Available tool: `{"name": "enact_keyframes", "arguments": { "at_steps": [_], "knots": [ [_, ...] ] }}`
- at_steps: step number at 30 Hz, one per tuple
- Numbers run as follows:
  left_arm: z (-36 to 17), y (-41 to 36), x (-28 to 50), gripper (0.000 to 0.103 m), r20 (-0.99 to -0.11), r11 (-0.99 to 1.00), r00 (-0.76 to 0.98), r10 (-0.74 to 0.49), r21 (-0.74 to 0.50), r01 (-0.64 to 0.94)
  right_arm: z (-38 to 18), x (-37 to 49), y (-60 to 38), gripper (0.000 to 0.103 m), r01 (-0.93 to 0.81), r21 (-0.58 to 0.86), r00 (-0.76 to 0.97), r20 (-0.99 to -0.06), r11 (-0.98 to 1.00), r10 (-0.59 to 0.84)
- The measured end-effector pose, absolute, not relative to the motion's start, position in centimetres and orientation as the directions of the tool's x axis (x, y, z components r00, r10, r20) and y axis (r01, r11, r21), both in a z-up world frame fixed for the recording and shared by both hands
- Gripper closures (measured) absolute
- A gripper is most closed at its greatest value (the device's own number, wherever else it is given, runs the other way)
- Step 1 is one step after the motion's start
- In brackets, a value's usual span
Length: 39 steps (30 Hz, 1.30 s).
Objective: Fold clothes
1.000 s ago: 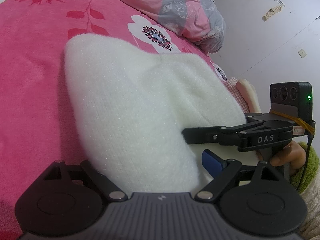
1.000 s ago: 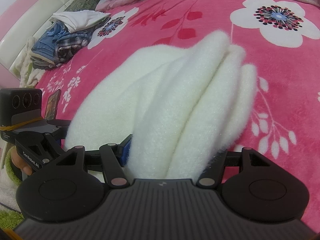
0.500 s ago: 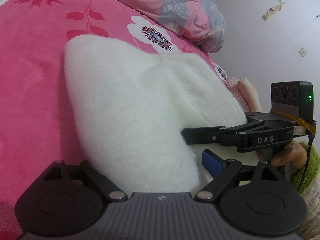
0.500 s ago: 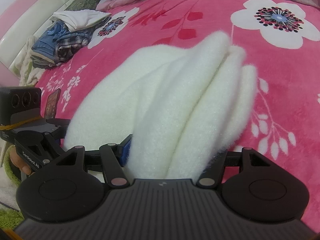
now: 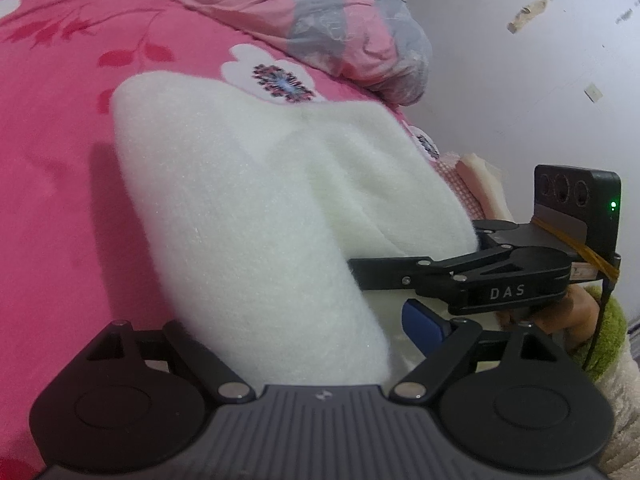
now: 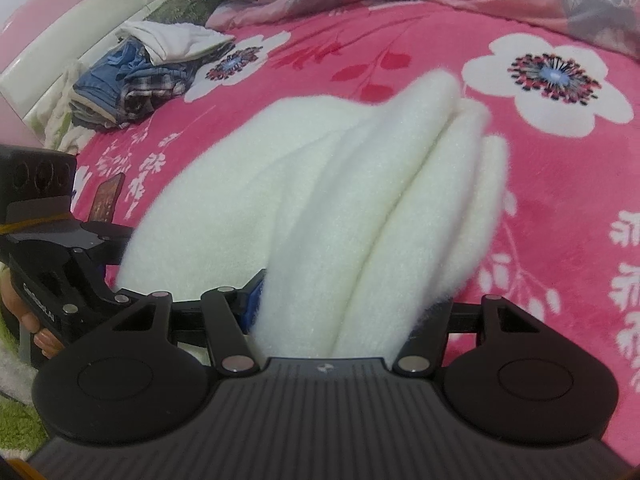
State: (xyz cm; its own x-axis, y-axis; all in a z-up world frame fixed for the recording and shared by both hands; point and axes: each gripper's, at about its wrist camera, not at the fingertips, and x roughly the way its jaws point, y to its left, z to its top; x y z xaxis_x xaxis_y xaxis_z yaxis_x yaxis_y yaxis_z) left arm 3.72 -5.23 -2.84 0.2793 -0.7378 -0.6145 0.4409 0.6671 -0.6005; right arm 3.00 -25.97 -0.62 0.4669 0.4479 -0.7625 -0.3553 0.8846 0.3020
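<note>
Left gripper [image 5: 320, 344]: the jaws are spread wide around a thick bundle of the white fleece garment [image 5: 256, 216], which fills the gap between them; only the blue pad [image 5: 422, 326] on the right-hand finger shows, and whether it presses the cloth cannot be told. Right gripper [image 6: 340, 320]: the jaws stand partly apart with several stacked folds of the same garment packed between them and appear clamped on that stack; its fingertips are buried in the fleece. Each gripper holds the near edge of the garment, which extends forward and away from both tools and drapes onto the pink floral bedspread [image 5: 52, 128] ahead. The two tools sit close together, the right gripper just beside the left gripper's right-hand finger. Risk, as a judgement: the fleece is bulky and springy, so a wide or loose hold on the left side could let a layer slip out and spoil the fold; uneven lifting of the two hands could skew the stacked layers; the close spacing could cause the tools to collide. A pile of other clothes [image 6: 132, 80] lies well ahead and to the left of the right gripper, clear of the work.
</note>
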Motion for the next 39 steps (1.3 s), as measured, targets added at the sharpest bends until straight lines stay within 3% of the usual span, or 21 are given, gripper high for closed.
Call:
{"name": "enact_keyframes", "arguments": {
  "at_steps": [9,19,31,39],
  "knots": [
    [0.6,-13.8,4.8,0.016,-0.571,0.563,0.195,-0.797,-0.588,0.581,2.8,-0.6,-31.9,0.047,-0.337,0.209,0.609,-0.695,0.918,0.382],
    [4.7,-33.4,7.8,0.016,-0.467,0.329,0.017,-0.884,-0.596,0.732,9.9,-3.8,-47.4,0.047,-0.253,-0.02,0.755,-0.629,0.967,0.185],
    [5.4,-57.6,14.4,0.016,-0.355,0.15,-0.163,-0.92,-0.707,0.692,15.0,-2.4,-68.8,0.046,-0.112,-0.217,0.771,-0.634,0.97,-0.053],
    [2.8,-66.4,16.7,0.019,-0.356,0.152,-0.174,-0.918,-0.722,0.675,14.5,1.6,-78.6,0.041,-0.064,-0.301,0.735,-0.659,0.952,-0.159]
  ]
}}
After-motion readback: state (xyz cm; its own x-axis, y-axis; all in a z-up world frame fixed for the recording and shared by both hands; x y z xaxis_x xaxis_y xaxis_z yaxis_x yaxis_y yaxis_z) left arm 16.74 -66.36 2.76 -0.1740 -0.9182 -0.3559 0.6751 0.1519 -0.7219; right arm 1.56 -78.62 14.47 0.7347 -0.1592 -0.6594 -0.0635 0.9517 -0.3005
